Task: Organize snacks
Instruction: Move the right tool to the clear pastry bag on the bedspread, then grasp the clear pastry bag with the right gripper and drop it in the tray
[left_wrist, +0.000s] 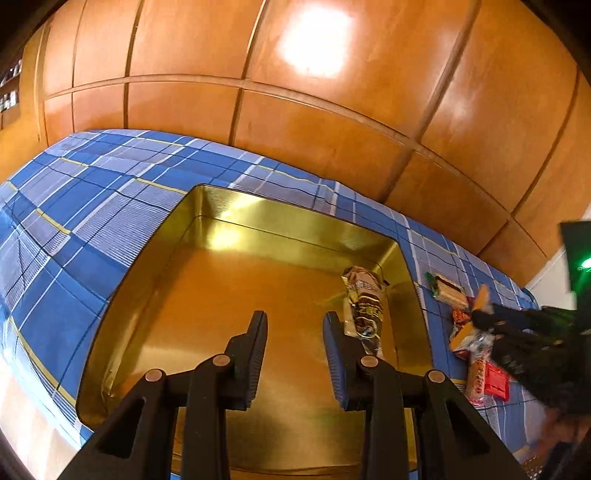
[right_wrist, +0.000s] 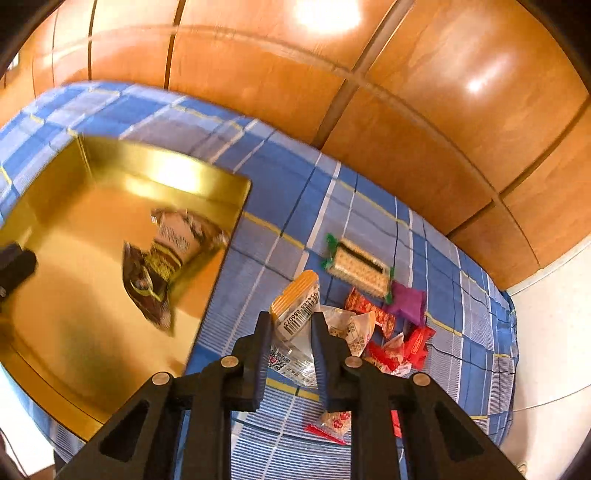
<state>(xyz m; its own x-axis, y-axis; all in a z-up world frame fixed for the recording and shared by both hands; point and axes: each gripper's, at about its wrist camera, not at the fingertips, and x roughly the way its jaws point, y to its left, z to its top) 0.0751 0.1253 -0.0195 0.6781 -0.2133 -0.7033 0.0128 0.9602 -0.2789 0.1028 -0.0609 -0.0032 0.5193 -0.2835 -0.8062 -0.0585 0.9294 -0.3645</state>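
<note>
The right tongs (right_wrist: 291, 325) pinch a light, crinkly clear-and-orange snack packet (right_wrist: 295, 306) by its slippery middle above the blue plaid bed (right_wrist: 288, 206), while the left tongs (left_wrist: 295, 325) hang narrowly parted and empty over the gold tin (left_wrist: 207, 280).

Blue plaid bed (right_wrist: 295, 192): gold tin (right_wrist: 110, 325), cracker pack (right_wrist: 360, 269), loose snack packets (right_wrist: 388, 332).

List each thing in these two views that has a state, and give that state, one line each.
Gold tin: open, one packet inside.
Brown packet: lying in the tin.
Clear wafer packet: gripped, sealed.
Right gripper: shut on the wafer packet.
Left gripper: jaws apart, empty.
</note>
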